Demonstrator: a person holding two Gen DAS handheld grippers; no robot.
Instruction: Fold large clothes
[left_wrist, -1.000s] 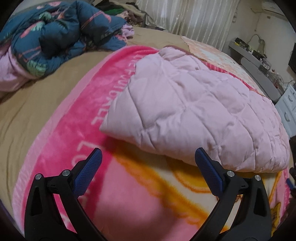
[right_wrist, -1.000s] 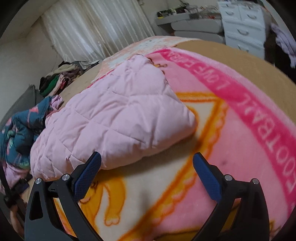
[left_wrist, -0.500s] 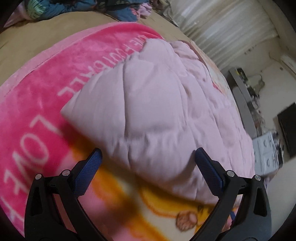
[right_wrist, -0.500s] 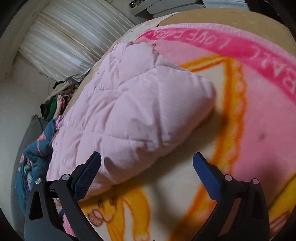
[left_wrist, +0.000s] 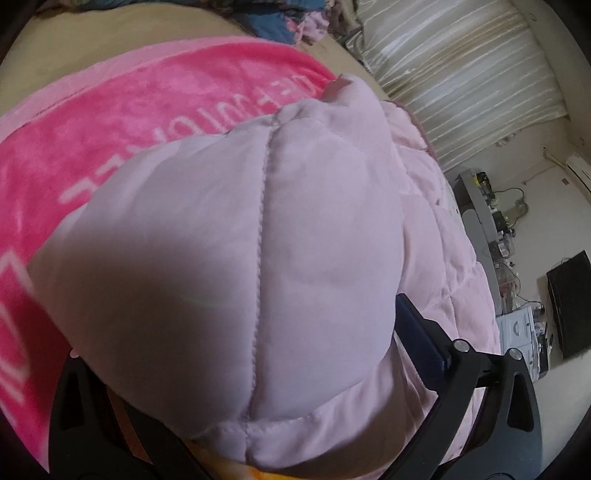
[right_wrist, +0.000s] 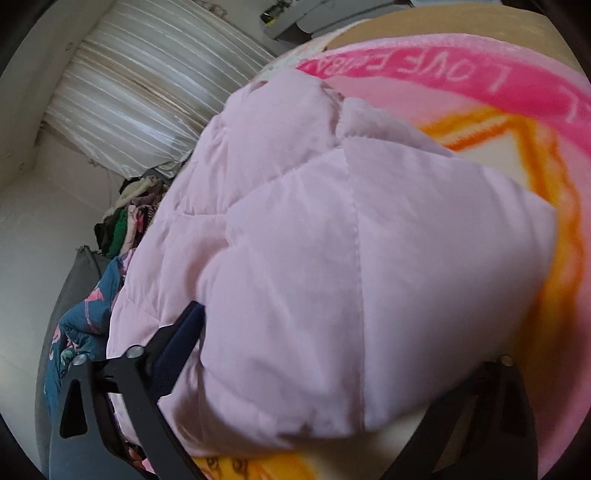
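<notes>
Hand-held gripper (left_wrist: 236, 373) pair astride one quilted jacket (left_wrist: 258, 240)

left gripper (left_wrist: 236, 354): fingers spread wide, tips hidden | right gripper (right_wrist: 351, 347): fingers spread wide, tips hidden

A bed (left_wrist: 44, 62) with a tan sheet carries everything; the bare sheet shows at the upper left of the left wrist view and at the upper right of the right wrist view (right_wrist: 480, 22). Spread flat on it is a bright pink blanket (left_wrist: 155, 110) with white lettering, its paler middle edged with an orange line (right_wrist: 561, 206). A pale pink quilted jacket (left_wrist: 240, 240) lies on the blanket, bulging across the centre of both views (right_wrist: 314, 258). A dark blue patterned quilt (right_wrist: 81, 325) is bunched on the bed at the lower left of the right wrist view, touching the jacket's edge.
</notes>
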